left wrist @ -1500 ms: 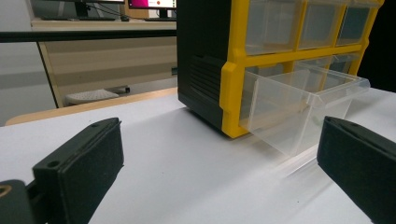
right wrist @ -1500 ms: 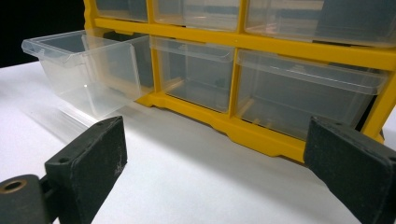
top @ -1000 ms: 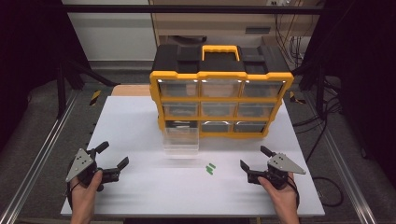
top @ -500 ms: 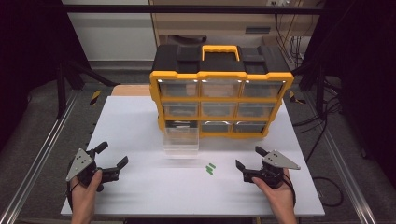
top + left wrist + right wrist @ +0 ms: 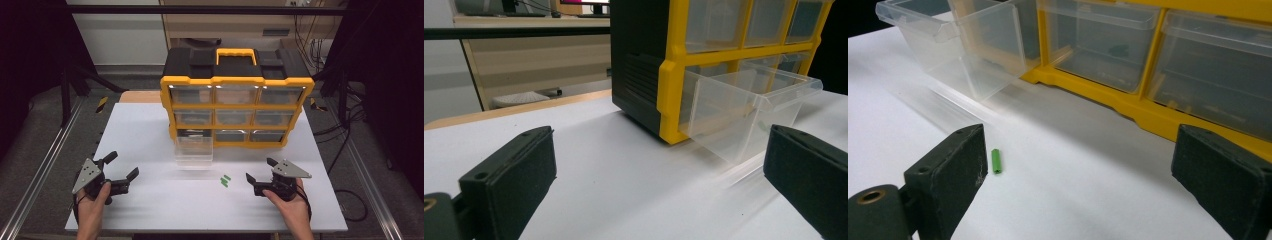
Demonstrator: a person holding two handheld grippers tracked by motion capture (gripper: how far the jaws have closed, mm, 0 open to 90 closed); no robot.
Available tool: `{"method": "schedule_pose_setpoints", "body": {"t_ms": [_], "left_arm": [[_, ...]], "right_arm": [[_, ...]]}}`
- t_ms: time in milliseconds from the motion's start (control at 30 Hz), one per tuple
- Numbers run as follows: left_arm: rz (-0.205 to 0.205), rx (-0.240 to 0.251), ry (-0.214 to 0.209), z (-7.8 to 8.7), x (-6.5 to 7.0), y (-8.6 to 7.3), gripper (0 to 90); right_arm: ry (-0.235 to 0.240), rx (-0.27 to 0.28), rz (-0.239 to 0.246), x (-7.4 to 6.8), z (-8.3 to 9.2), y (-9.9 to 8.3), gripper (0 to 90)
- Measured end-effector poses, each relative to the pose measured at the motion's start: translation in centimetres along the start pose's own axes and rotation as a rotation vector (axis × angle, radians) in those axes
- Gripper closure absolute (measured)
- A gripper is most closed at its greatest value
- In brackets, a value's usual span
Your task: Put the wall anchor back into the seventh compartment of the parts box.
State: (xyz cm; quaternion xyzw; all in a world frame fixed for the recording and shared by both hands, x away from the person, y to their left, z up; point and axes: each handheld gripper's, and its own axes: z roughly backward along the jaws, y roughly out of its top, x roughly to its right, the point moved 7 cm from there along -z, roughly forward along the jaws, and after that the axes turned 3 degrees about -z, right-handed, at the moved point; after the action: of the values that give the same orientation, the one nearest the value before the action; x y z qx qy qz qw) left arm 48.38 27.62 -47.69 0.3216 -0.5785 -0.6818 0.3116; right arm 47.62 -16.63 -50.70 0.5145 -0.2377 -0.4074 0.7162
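On the white, matte table [image 5: 150, 130] a yellow-and-black plastic organizer [image 5: 236, 95] is seen, fitted with a yellow carry handle [image 5: 236, 51] and three rows of clear, boxy drawers; no brand, label or legible writing can be made out on it. From the bottom row, at the left, one transparent drawer [image 5: 194, 151] is pulled out toward the person, its thin glossy walls and flared front lip shown clearly in the left gripper view [image 5: 744, 107]. Two small green cylindrical pieces [image 5: 225, 180] are laid on the table just in front of the drawer, slightly to its right, well clear of the cabinet; one green piece [image 5: 996, 161] is seen in the right gripper view close beside the left-hand jaw. The left gripper [image 5: 120, 172] is held low near the front left corner, its black block-shaped jaws spread wide with nothing between them. The right gripper [image 5: 261, 172] is held just right of the green pieces, jaws likewise apart and empty.
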Motion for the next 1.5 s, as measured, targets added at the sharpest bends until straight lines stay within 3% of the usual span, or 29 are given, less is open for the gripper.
{"method": "schedule_pose_setpoints", "body": {"t_ms": [433, 833, 1233, 1500], "left_arm": [[-0.007, -0.012, 0.001, -0.1, 0.0, -0.2, 0.2], [-0.006, -0.017, 0.002, -0.2, 0.0, -0.3, 0.2], [-0.021, -0.029, -0.009, -0.5, 0.4, -0.5, 0.3], [-0.023, -0.025, -0.008, -0.4, 0.3, -0.4, 0.2]], "right_arm": [[0.0, -0.033, 0.007, -0.4, -0.5, 0.2, 9.0], [-0.01, -0.062, 0.045, -1.3, -1.2, 0.3, 7.4], [0.056, -0.118, 0.083, -3.6, -3.1, 1.0, 10.2], [0.07, -0.168, 0.117, -4.2, -4.4, 2.1, 11.2]]}}
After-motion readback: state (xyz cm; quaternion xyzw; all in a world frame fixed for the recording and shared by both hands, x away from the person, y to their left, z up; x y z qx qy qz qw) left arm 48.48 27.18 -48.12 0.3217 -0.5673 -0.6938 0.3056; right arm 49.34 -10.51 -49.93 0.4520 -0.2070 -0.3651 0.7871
